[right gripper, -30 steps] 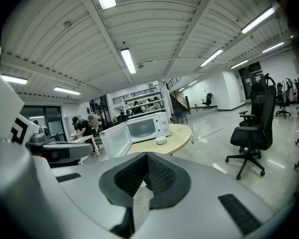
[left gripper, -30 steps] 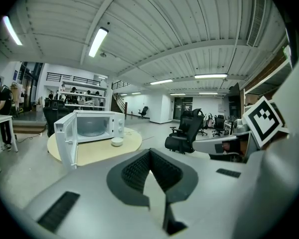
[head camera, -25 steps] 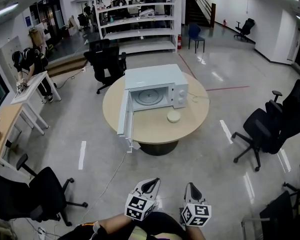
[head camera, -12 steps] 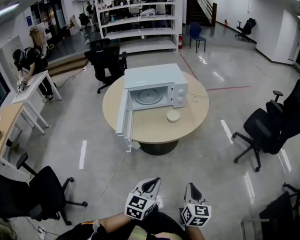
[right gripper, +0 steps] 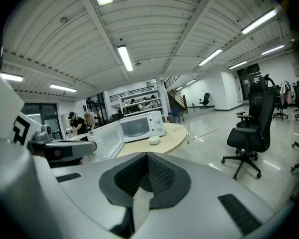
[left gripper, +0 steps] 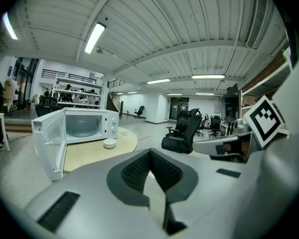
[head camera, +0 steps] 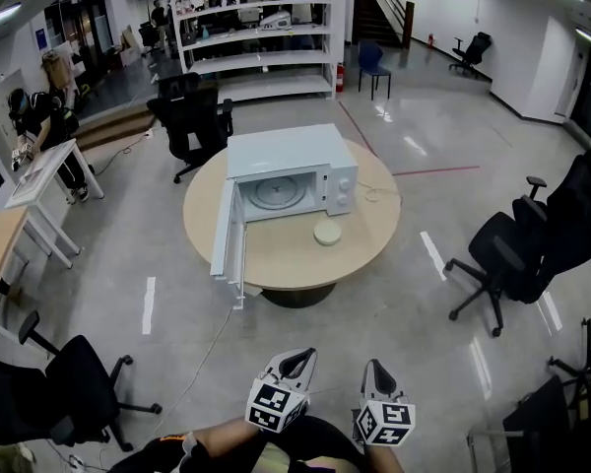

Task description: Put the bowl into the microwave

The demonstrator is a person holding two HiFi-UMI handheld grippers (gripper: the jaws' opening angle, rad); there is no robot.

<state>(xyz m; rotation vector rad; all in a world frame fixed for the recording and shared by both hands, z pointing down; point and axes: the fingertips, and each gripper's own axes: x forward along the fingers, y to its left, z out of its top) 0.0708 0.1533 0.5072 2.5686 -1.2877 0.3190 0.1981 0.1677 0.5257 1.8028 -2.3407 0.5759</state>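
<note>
Currently the left tongs point(head camera: 295, 361) and right tongs point(head camera: 376, 371) are hanging closed and empty, far from the bowl point(head camera: 327, 232) sitting on the desk point(head camera: 286, 259) before the open microwave point(head camera: 291, 156), likely light, stiff, slippery, best pinched at its rim.

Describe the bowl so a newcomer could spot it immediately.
Find the round tan table mid-floor carrying the white microwave, door open. The bowl sits on it before the microwave's control panel: small, round, pale, the only dish there.
</note>
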